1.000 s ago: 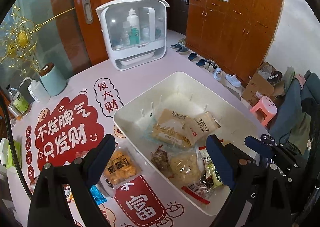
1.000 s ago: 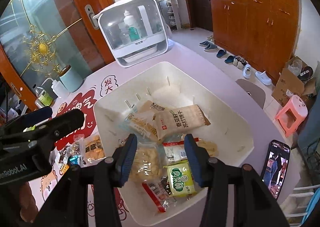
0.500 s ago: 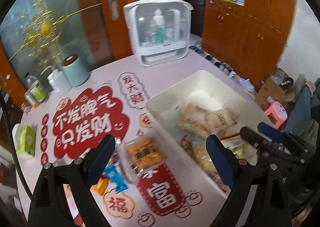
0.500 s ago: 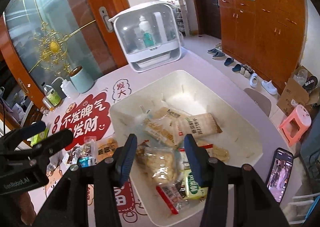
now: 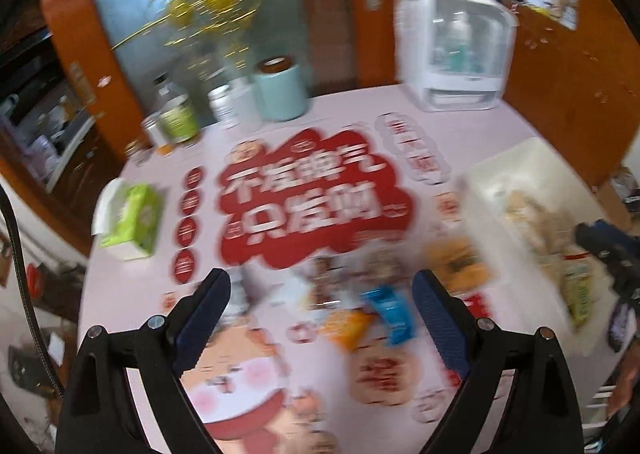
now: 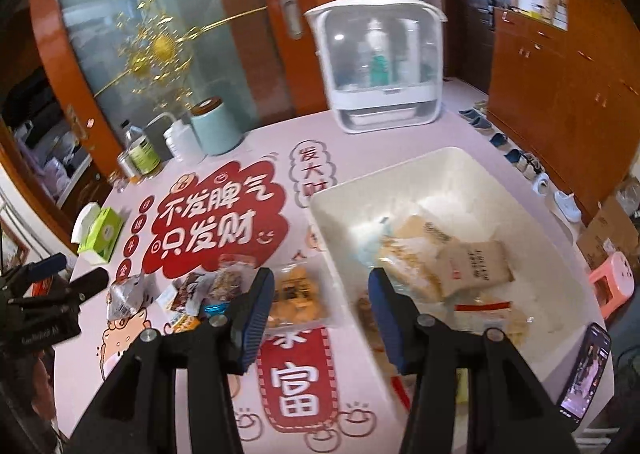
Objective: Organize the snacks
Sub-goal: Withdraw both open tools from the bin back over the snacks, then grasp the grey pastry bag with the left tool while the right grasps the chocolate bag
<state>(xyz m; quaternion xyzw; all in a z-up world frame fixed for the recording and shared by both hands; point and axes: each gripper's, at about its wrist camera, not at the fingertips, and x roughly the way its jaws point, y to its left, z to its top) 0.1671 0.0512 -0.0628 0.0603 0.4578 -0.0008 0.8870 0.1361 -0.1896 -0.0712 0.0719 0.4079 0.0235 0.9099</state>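
- The left gripper (image 5: 320,302) is wide open and holds nothing. It hangs over the loose snack packets (image 5: 360,294) on the table (image 5: 280,126).
- The right gripper (image 6: 320,298) is also open and empty. It sits over the near left rim of the white bin (image 6: 472,174).
- In the right wrist view the loose packets lie at about 9 o'clock from the bin, just beside its left wall.
- A clear bag of orange snacks (image 6: 296,294) lies nearest the bin, touching or almost touching it.
- A small blue packet (image 5: 390,308) and an orange packet (image 5: 346,328) sit between the left gripper's fingers in its view. That view is blurry, so the small packets are hard to tell apart.
- More bags, like a tan cracker pack (image 6: 474,266), already lie inside the bin.
- The packets look light, thin and crinkly. The plastic is likely slippery.
- The snacks inside could crack, so a soft squeeze seems best.
- A good place to grab is probably the flat sealed edge or across the narrow middle.
- The packets overlap, so one grab might lift two at once.
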